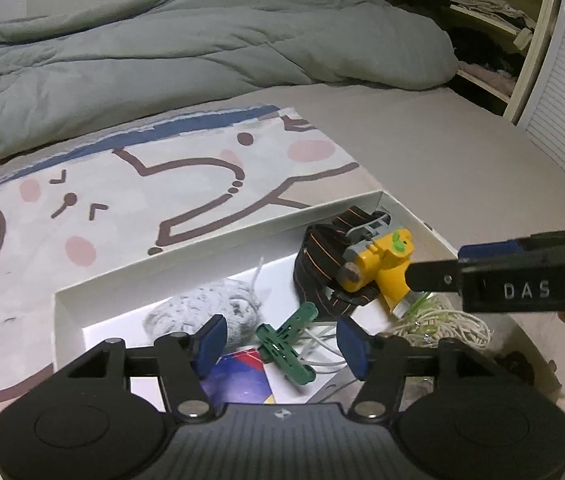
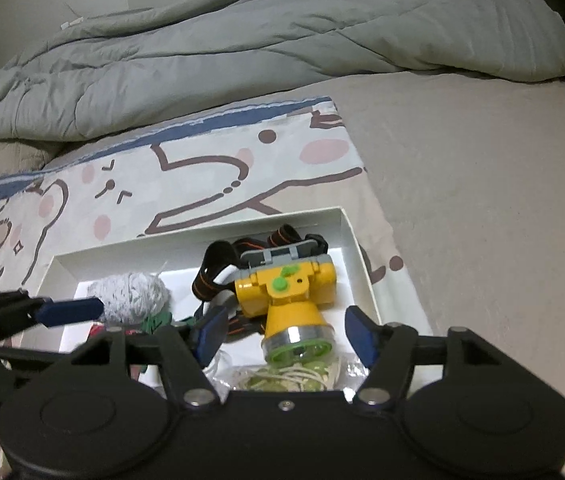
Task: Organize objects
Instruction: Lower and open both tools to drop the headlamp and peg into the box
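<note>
A white shallow box (image 1: 218,248) (image 2: 198,240) lies on a cartoon-print sheet on the bed. In it are a yellow headlamp (image 1: 378,264) (image 2: 286,292) with a black striped strap (image 1: 322,260), a grey yarn ball (image 1: 210,312) (image 2: 130,296), a green plastic clip (image 1: 286,344), a coloured card (image 1: 238,380) and white string (image 1: 442,324). My left gripper (image 1: 282,344) is open above the green clip. My right gripper (image 2: 286,336) is open with its fingers on either side of the headlamp's lens; it also shows in the left wrist view (image 1: 482,272).
A rumpled grey duvet (image 1: 186,48) (image 2: 282,32) lies across the far side of the bed. Bare beige mattress (image 1: 442,152) (image 2: 482,200) lies right of the box. Open shelves with clothes (image 1: 482,28) stand at the far right.
</note>
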The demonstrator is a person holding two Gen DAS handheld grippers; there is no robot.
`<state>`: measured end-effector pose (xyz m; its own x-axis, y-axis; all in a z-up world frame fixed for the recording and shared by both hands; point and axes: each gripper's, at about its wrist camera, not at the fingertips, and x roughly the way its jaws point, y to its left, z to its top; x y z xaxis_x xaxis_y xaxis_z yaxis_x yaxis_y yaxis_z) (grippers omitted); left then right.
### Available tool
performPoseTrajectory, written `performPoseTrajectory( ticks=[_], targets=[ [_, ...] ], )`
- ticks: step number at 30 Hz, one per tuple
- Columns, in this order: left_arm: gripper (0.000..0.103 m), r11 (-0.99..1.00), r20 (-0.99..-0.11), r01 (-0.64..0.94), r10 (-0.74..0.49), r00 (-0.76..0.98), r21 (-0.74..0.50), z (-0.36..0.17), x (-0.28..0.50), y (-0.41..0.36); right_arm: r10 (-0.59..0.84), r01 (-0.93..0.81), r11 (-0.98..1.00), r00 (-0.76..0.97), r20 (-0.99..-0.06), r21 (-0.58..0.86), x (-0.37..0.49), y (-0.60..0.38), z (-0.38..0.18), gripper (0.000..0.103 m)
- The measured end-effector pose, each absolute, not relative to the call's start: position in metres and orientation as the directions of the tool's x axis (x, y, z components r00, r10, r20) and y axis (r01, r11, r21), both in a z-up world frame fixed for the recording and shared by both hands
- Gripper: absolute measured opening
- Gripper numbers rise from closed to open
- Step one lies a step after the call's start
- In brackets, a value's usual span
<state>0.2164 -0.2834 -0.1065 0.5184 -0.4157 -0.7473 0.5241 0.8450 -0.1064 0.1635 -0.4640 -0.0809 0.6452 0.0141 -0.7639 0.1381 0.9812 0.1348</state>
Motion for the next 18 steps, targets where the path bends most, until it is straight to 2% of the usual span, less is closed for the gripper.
performPoseTrajectory(
  ticks=[12,18],
  targets=[
    [0.061,0.859,-0.740,0.500,-0.407,0.536,-0.111,-0.086,0.202,-0.267,0.015,0.122,0.984,0.680,-0.733,0.133,0.142,-0.461,-0.060,0.067],
    [0.061,0.864,-0.733,0.488,-0.410,0.542,-0.122,-0.070,0.192,-0.256,-0.006,0.093,0.992,0.711,-0.703,0.087,0.126,-0.450,-0.042,0.071]
  ],
)
